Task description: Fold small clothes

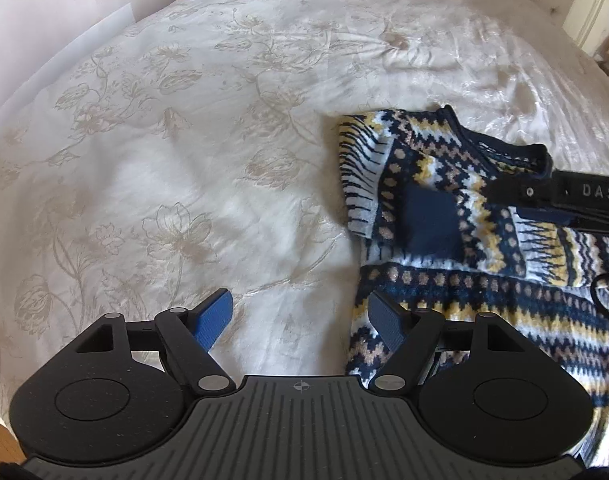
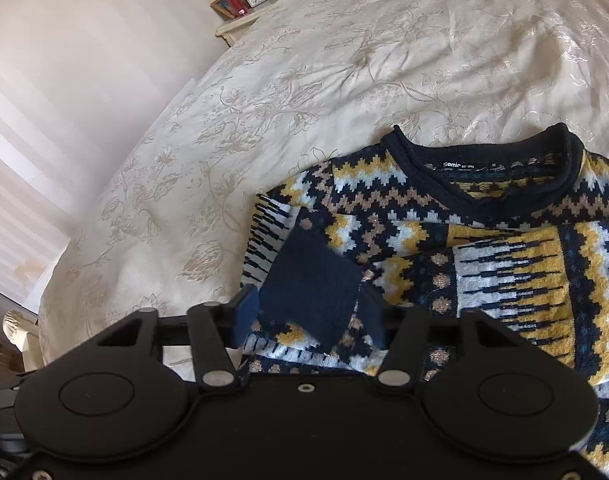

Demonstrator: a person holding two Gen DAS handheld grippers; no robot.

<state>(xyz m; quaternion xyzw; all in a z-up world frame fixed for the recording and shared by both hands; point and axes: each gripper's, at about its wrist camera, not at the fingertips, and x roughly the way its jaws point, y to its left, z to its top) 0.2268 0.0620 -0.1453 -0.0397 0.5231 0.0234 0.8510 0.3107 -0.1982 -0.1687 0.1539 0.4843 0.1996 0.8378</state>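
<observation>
The sweater (image 2: 484,256) is a thick knit in navy, white, mustard yellow and tan, banded with zigzags, dots and comb-like stripes, and trimmed with a rolled navy neckband; a small label shows inside the collar (image 2: 488,168). It lies front up on the bed (image 2: 344,80), collar at the far end and hem toward the cameras, so its long axis runs near to far. Both sleeves are folded in across the chest. The left one ends in a plain navy cuff (image 2: 316,284) that points toward the near edge.

In the right wrist view the right claw (image 2: 310,322) stands partly open over that cuff: the cuff lies between the blue pads, which do not press on it. In the left wrist view the left claw (image 1: 300,320) is wide open and empty, its left pad over bare bedspread, its right pad at the sweater's left edge near the hem.

The bedspread is cream with a pale floral pattern. A nightstand (image 2: 240,26) with a lamp and a clock stands at the far left.
</observation>
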